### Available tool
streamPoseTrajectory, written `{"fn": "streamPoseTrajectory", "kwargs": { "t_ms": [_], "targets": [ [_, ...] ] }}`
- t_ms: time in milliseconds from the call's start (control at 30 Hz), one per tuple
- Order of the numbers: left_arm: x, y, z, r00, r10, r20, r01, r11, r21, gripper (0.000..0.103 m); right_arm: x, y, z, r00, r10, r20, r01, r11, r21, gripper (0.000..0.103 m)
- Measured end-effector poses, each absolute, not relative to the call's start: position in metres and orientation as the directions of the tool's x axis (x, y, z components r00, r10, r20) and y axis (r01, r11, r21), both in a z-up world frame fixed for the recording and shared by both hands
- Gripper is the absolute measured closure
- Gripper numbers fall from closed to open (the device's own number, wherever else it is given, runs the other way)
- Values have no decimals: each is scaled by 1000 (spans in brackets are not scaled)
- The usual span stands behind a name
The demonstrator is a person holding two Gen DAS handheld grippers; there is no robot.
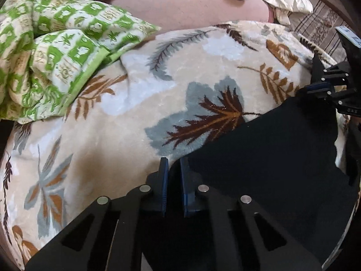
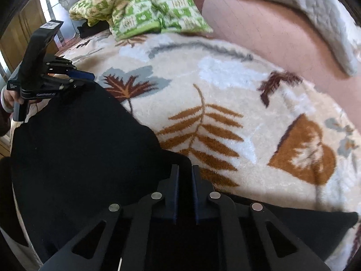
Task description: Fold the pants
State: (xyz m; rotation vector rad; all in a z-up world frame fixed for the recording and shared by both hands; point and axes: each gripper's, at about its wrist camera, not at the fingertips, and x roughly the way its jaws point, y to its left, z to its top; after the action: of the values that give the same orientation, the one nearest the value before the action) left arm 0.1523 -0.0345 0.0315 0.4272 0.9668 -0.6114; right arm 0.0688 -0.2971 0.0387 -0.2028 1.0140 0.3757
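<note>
Black pants (image 1: 277, 158) lie spread on a leaf-patterned blanket (image 1: 126, 122). In the left wrist view my left gripper (image 1: 173, 166) is shut on the near left corner of the cloth, black fabric showing between its blue pads. My right gripper (image 1: 303, 91) bites the pants' far corner at the right edge. In the right wrist view the pants (image 2: 79, 149) fill the lower left, and my right gripper (image 2: 185, 169) is shut on their edge. The left gripper (image 2: 90, 79) pinches the far corner there, a hand (image 2: 9, 97) on its handle.
A green and white checked quilt (image 1: 54, 52) is bunched at the blanket's far left, also at the top of the right wrist view as the quilt (image 2: 144, 6). Beyond lie a pink sheet (image 1: 191, 6), a grey quilted cover (image 2: 320, 22) and wooden cupboards (image 2: 22, 33).
</note>
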Motion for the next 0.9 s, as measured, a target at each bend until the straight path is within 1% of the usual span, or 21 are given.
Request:
{"fn": "streamPoseTrajectory", "kwargs": {
  "t_ms": [67,400,700,900],
  "targets": [
    [145,-31,40,442,-302,-845,649,757,69,96,58,-297,52,509,212,-835,-388,922,-2,95],
    [117,-20,67,482,-322,-815,637,768,73,98,12,-284,90,585,181,-790,-371,927,-62,95],
    [56,3,108,525,-398,-752,655,754,58,98,-65,-267,125,649,197,-735,-369,926,-77,96],
    [1,26,120,532,-444,-721,665,746,31,98,-125,-249,128,632,228,-740,-399,915,-59,96]
  ]
}}
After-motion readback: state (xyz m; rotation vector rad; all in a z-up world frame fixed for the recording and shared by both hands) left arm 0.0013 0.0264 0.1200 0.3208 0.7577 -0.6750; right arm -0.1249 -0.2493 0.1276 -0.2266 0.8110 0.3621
